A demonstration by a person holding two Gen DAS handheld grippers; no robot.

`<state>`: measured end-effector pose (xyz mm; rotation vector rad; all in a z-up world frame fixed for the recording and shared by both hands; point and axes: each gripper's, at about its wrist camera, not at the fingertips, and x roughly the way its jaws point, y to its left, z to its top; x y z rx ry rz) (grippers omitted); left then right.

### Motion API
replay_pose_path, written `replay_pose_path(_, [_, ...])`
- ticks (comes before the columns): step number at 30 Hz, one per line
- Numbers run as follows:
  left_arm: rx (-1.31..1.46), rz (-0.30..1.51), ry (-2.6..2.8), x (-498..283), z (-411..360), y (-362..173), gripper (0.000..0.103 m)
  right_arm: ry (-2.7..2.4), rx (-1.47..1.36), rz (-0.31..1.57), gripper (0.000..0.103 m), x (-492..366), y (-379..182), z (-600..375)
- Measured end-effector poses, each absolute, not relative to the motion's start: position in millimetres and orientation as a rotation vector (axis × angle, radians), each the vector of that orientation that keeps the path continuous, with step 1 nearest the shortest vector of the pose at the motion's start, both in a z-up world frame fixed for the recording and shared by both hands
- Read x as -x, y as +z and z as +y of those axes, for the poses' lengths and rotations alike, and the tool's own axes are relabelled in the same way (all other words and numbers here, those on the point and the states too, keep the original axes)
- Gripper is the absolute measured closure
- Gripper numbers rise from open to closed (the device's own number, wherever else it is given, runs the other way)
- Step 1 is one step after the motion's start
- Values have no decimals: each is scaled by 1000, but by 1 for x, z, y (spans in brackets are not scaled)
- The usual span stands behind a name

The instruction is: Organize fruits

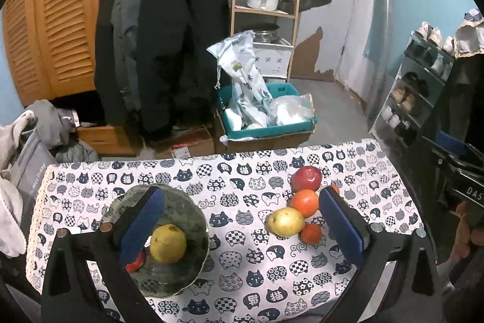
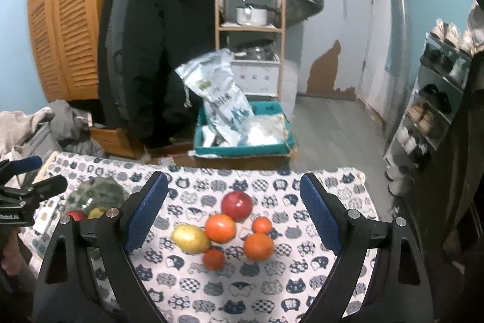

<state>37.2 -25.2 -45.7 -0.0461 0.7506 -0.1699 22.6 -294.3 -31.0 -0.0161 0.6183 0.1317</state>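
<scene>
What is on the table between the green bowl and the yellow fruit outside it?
Nothing: between the bowl and the yellow fruit, the left wrist view shows only bare cat-print tablecloth.

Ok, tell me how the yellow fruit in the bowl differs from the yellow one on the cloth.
The bowl fruit is round with a brown spot on top; the cloth fruit is longer and lies on its side. The bowl fruit sits by a red fruit; the cloth fruit touches an orange one. Both are yellow and ungripped.
</scene>
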Motion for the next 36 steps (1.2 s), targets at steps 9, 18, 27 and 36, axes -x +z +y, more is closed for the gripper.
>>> replay_pose_path(9, [18,796,-170,-54,-46,-66,1,107,4,681,15,-36,-53,-311])
replay_pose_path(18, [19,901,-186,-80,-65,-110,1,72,24,813,15,-61,-96,-317])
replay_pose_path(27, [62,1039,-191,-108,-82,-166,1,51,8,976,15,-96,-156,-325])
replay_pose_path(36, [53,1145,-173,-128,-95,-217,1,41,-45,1134,15,-121,-221,-334])
